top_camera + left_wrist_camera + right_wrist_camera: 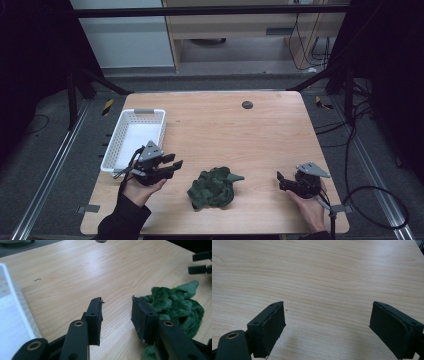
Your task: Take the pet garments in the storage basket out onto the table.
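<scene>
Near edge of the table [260,130]: pale wood-grain laminate, smooth, squared corners. Two hands come in from the bottom, each gripping a black two-jaw tool. Left gripper [176,165] sits low over the wood at the near left, jaws parted a moderate gap, nothing between them; in the left gripper view the same tool [116,312] shows flat black pads with slightly ragged edges, bare laminate in the gap, the right-hand jaw just beside the cloth, contact not clear. Right gripper [281,179] at the near right, jaws spread wide and empty; in the right gripper view [328,325] its pads stand far apart over plain wood. Between the two tools, a little nearer the left one, lies a crumpled cloth [215,187]: dark green, plush, nubbly pile, bunched into a rounded heap with one flap poking toward the right; same cloth in the left gripper view [177,305], deep folds, fuzzy surface. Behind the left gripper, at the left edge, a white plastic basket [116,145]: rectangular, perforated lattice walls, grey handle strip at its far end. Far side of the tabletop: a small dark round grommet [247,105].
</scene>
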Demonstrator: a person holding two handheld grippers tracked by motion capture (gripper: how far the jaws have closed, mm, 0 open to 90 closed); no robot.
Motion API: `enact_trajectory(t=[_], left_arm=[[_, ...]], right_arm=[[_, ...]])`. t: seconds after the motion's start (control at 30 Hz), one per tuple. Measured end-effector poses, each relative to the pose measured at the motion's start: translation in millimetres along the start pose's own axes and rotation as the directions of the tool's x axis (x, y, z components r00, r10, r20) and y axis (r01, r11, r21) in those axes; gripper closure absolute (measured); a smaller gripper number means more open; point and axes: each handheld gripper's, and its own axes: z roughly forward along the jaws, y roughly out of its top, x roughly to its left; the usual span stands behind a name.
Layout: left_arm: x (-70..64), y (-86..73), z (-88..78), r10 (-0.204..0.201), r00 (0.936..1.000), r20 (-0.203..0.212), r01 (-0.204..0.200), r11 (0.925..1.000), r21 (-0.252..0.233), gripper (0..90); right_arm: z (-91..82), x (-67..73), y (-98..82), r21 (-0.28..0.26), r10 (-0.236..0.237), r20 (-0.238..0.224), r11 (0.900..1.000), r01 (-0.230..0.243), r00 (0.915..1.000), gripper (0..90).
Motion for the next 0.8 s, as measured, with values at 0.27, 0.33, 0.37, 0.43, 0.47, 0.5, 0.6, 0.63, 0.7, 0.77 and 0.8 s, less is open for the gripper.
enact_trajectory(t=[0.27, 0.33, 0.37, 0.43, 0.47, 0.5, 0.6, 0.63, 0.7, 0.77, 0.8], left_arm=[[11.9, -30.4, -20.0, -0.122, 0.9863, -0.112, 0.113, 0.9905, -0.078, 70.4], [13.2, -34.3, -22.4, -0.132, 0.9827, -0.130, 0.121, 0.9889, -0.086, 71.8], [17.0, -41.7, -25.8, -0.150, 0.9758, -0.159, 0.137, 0.9864, -0.090, 71.9], [21.6, -48.6, -28.7, -0.170, 0.9706, -0.170, 0.156, 0.9834, -0.092, 71.6], [23.2, -51.8, -30.5, -0.169, 0.9663, -0.194, 0.153, 0.9839, -0.092, 71.1], [23.2, -51.8, -30.5, -0.169, 0.9663, -0.194, 0.153, 0.9839, -0.092, 70.6], [28.7, -66.9, -39.9, -0.171, 0.9417, -0.290, 0.148, 0.9840, -0.099, 69.4], [30.7, -70.9, -42.5, -0.184, 0.9366, -0.298, 0.161, 0.9818, -0.102, 68.7], [32.5, -74.7, -45.4, -0.196, 0.9303, -0.310, 0.172, 0.9799, -0.101, 67.9], [38.0, -86.8, -53.1, -0.235, 0.9104, -0.340, 0.211, 0.9716, -0.108, 66.4], [39.7, -90.8, -54.5, -0.242, 0.9057, -0.348, 0.218, 0.9701, -0.106, 66.4]], right_arm=[[-0.1, 0.0, -0.1, 0.000, 0.000, -0.001, 1.000, 0.000, 1.0000, 12.8], [-0.1, -0.1, -0.1, 0.001, -0.001, -0.002, 1.000, 0.001, 1.0000, 12.8], [0.0, -0.1, -0.1, 0.002, -0.001, -0.002, 1.000, 0.001, 1.0000, 12.7], [-0.3, 0.4, 0.0, 0.003, 0.003, -0.004, 1.000, -0.003, 1.0000, 12.7], [-0.3, 0.4, 0.0, 0.003, 0.003, -0.005, 1.000, -0.003, 1.0000, 12.7], [-0.3, 0.3, -0.1, 0.001, 0.001, -0.004, 1.000, -0.001, 1.0000, 12.7], [-0.4, -0.2, -0.3, 0.001, 0.001, -0.005, 1.000, -0.001, 1.0000, 12.6], [-0.5, -0.2, -0.3, 0.001, 0.003, -0.006, 1.000, -0.003, 1.0000, 12.6], [-0.6, -0.3, -0.3, 0.001, 0.005, -0.006, 1.000, -0.005, 1.0000, 12.5], [-0.6, -0.2, -0.4, 0.001, 0.002, -0.007, 1.000, -0.002, 1.0000, 12.4], [-0.6, -0.1, -0.4, 0.001, 0.002, -0.008, 1.000, -0.002, 1.0000, 12.2]])
